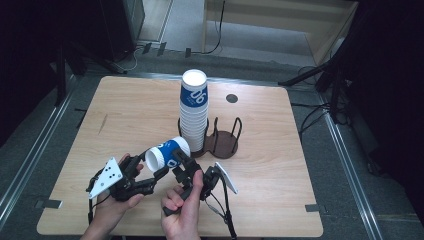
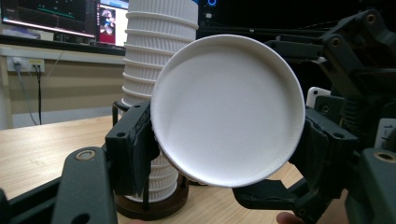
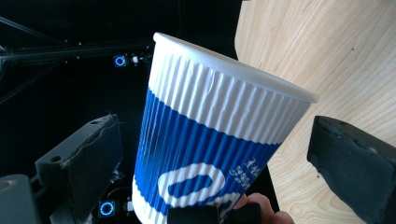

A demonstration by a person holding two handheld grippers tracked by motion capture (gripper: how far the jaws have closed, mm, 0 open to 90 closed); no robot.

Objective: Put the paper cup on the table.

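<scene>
A blue-and-white ribbed paper cup (image 1: 168, 152) lies on its side in the air above the table's front. My left gripper (image 1: 156, 171) is shut on its base end. In the left gripper view the cup's white round base (image 2: 228, 109) faces the camera with a black pad (image 2: 133, 149) pressed to each side. My right gripper (image 1: 183, 163) straddles the cup's rim end. In the right gripper view the cup (image 3: 210, 140) stands between the open jaws, with a gap to each pad (image 3: 86, 161). A tall stack of upturned cups (image 1: 194, 112) fills one ring of a dark holder (image 1: 226, 144).
The holder's second ring, right of the stack, has nothing in it. The wooden table (image 1: 125, 115) has a small round hole (image 1: 231, 98) at the back. A cable (image 1: 226, 212) trails from the right gripper to the front edge. Dark stands and cables surround the table.
</scene>
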